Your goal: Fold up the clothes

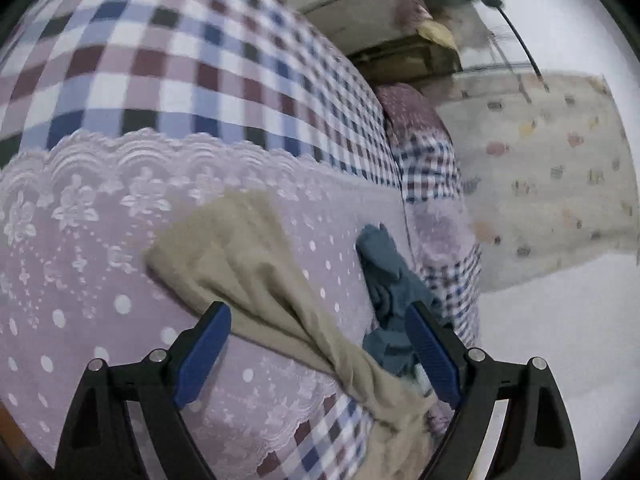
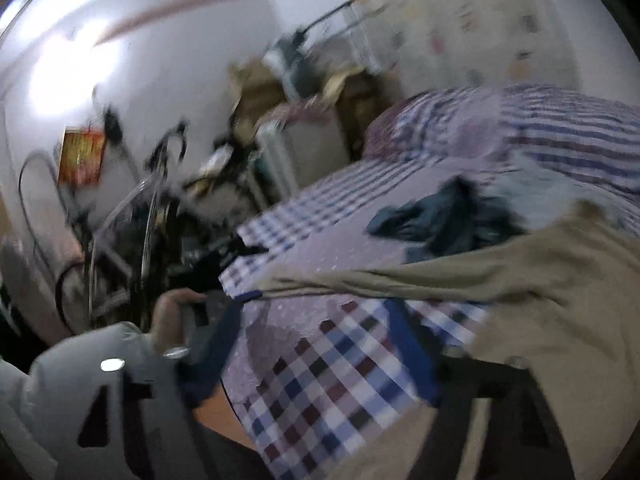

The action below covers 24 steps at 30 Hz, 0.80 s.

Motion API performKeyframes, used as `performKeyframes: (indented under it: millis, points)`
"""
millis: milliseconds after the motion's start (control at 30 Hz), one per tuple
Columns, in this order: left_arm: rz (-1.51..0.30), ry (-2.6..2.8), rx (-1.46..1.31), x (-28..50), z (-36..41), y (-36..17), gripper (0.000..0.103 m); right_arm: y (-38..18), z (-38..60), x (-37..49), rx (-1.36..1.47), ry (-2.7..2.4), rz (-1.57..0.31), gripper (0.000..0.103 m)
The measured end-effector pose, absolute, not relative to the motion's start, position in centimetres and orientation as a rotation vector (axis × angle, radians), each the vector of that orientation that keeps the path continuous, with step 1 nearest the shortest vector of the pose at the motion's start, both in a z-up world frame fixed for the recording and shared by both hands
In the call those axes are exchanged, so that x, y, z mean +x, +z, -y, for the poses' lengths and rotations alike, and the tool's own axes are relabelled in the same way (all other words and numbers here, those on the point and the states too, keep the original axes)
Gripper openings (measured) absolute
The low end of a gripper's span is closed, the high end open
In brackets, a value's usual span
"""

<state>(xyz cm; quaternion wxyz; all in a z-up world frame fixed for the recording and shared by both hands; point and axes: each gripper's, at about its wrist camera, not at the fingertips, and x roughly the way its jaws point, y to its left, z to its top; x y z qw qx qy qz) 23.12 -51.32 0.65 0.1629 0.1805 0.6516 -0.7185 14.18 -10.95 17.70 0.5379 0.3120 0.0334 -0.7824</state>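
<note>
I'm looking down my left gripper [image 1: 318, 354] and its blue-padded jaws stand wide apart, nothing pinched between them; the soft beige knit garment [image 1: 240, 264] runs through the gap, but neither pad touches it. It lies on the lilac dotted lace coverlet [image 1: 80, 280] spread over the checked red, blue and white bedsheet [image 1: 180, 52]. It's far from folded: rumpled, twisted into a rope near the bed's edge, with its lower end spilling over the side. Its long axis runs diagonally in my left view, from the broad flat end at upper left, well up on the coverlet, down to the twisted end at lower right. A crumpled teal-blue cloth [image 1: 384, 272] sits in a heap just beside it, also unfolded. My right view is badly smeared; the right gripper [image 2: 320, 344] looks spread, blue fingers apart over the check, with the beige cloth draped close past the right finger, and I judge it's gripping nothing. A sleeve and hand [image 2: 172, 320] show at left. Whether this garment is being spread out or gathered, I can't tell; both pieces want flattening.
</note>
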Motion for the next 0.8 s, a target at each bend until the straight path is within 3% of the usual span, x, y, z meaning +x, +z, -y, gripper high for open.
performKeyframes:
  millis: [33, 300, 700, 767, 800]
  points:
    - [-1.872, -2.025, 0.512, 23.4, 51.7, 0.3, 0.091, 16.9, 13.6, 13.5, 0.757, -1.823, -0.122, 0.052]
    - [-2.02, -1.95, 0.37, 24.8, 52.6, -0.8, 0.091, 10.5, 31.0, 10.1, 0.786, -1.611, -0.544, 0.052]
    - [-2.14, -1.839, 0.299, 26.2, 54.0, -2.1, 0.091, 2.6, 44.2, 9.2, 0.841, -1.48, -0.762, 0.052]
    - [-2.179, -1.821, 0.324, 25.9, 54.0, -2.7, 0.09, 1.6, 45.0, 9.7, 0.849, -1.466, -0.805, 0.048]
    - [-2.193, -1.813, 0.335, 25.8, 54.0, -3.0, 0.09, 1.7, 44.8, 9.8, 0.843, -1.473, -0.793, 0.034]
